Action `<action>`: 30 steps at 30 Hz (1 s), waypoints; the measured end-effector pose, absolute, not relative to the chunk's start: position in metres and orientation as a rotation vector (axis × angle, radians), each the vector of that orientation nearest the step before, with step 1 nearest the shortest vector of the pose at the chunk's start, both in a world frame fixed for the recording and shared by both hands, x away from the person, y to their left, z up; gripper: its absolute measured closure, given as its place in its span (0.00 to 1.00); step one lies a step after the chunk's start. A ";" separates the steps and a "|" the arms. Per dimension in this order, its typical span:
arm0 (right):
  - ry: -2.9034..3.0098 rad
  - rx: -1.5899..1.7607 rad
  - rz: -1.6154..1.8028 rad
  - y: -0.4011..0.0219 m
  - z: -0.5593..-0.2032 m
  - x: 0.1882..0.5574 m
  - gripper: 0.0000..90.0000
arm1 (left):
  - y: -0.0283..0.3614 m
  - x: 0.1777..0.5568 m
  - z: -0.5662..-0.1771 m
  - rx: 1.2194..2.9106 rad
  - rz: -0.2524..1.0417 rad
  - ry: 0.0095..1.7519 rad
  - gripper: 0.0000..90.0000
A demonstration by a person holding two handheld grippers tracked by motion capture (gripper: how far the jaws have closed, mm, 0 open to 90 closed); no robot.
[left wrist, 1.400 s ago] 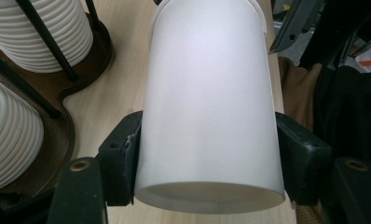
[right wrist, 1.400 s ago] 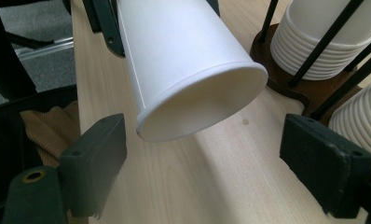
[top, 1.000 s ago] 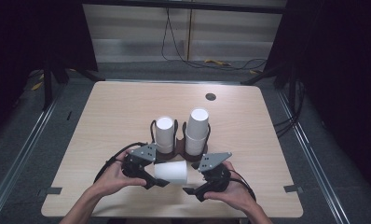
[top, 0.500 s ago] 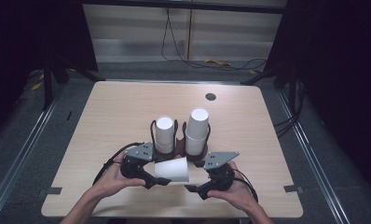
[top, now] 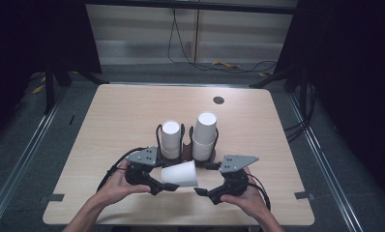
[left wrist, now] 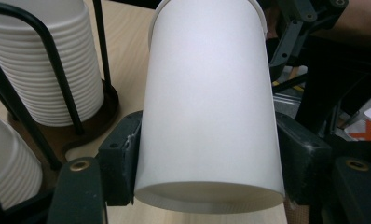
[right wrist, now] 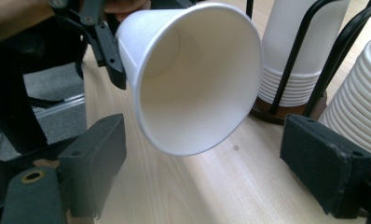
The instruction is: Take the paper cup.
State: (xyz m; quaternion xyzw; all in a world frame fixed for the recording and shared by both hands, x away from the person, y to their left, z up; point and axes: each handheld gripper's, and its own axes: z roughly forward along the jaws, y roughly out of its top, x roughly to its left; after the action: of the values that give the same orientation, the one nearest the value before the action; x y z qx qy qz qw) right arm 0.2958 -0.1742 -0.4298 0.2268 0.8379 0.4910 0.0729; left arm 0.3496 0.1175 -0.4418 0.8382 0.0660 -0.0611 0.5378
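Observation:
A white paper cup [top: 181, 174] lies on its side above the table's front. My left gripper [top: 164, 180] is shut on its closed end, with the pads [left wrist: 120, 163] pressed to both sides of the cup [left wrist: 207, 107]. The cup's open mouth [right wrist: 197, 79] faces my right gripper [top: 204, 179]. That right gripper [right wrist: 221, 158] is open, its jaws spread wide just short of the rim, touching nothing. Behind stand two stacks of white cups, upside down, a shorter left stack [top: 170, 137] and a taller right stack [top: 205, 133], in a black wire holder [top: 183, 152].
The light wooden table [top: 123, 116] has a small dark round mark [top: 218, 100] at the back right. Cables [top: 229, 65] lie on the floor beyond the far edge. The holder's wire uprights [right wrist: 293, 60] stand close to the right gripper's far side.
My right gripper has drawn back a little to the right, away from the cup's mouth. The left gripper has kept the cup nearly still.

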 end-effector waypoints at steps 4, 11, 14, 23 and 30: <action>2.485 0.690 1.521 -0.179 -0.428 0.296 0.16 | 0.120 0.350 -0.443 1.946 -0.150 0.172 0.37; 2.458 0.686 1.625 -0.181 -0.427 0.298 0.16 | 0.119 0.349 -0.443 1.907 -0.153 0.163 0.37; 2.447 0.663 1.655 -0.181 -0.425 0.297 0.16 | 0.118 0.348 -0.444 1.895 -0.155 0.160 0.37; 2.430 0.659 1.721 -0.178 -0.422 0.301 0.16 | 0.113 0.346 -0.445 1.896 -0.160 0.149 0.37; 2.442 0.647 1.734 -0.174 -0.424 0.304 0.16 | 0.109 0.343 -0.445 1.899 -0.156 0.123 0.37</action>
State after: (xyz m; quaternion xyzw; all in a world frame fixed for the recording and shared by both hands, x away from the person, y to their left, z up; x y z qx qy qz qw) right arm 0.3043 -0.1736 -0.4240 0.2109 0.7965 0.5654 0.0387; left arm 0.3432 0.1088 -0.4455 0.8116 0.0524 -0.0665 0.5780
